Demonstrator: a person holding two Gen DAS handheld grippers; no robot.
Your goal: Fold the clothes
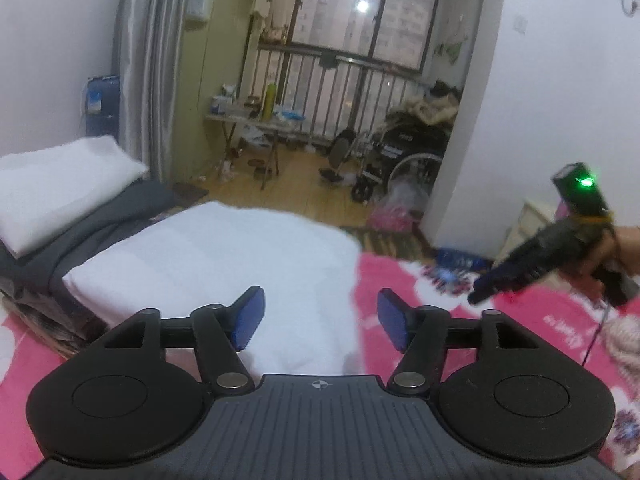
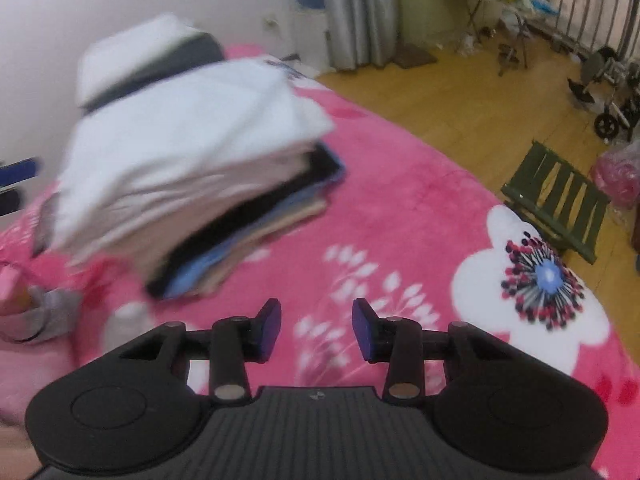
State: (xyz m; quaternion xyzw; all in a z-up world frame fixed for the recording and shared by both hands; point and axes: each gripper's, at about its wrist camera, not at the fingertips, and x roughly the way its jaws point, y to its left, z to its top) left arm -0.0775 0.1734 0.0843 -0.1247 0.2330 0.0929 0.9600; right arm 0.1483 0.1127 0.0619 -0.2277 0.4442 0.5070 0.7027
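Note:
A stack of folded clothes point(image 2: 192, 160) lies on a pink flowered blanket point(image 2: 400, 208), with a white garment point(image 1: 224, 256) on top and black, blue and tan layers beneath. My left gripper point(image 1: 320, 312) hovers just above that white garment, open, with nothing between its blue pads. My right gripper point(image 2: 316, 328) is open over bare blanket to the right of the stack, holding nothing. In the left wrist view a hand point(image 1: 624, 248) holds it at the right, pointing down. A crumpled grey and pink piece point(image 2: 44, 312) lies left of the stack.
A white pillow point(image 1: 60, 184) on a dark grey folded cover point(image 1: 120, 216) sits behind the stack by the wall. Beyond the bed edge are wooden floor, a green folding stool point(image 2: 560, 200), a wheelchair point(image 1: 400, 156) and a cluttered table point(image 1: 256, 120).

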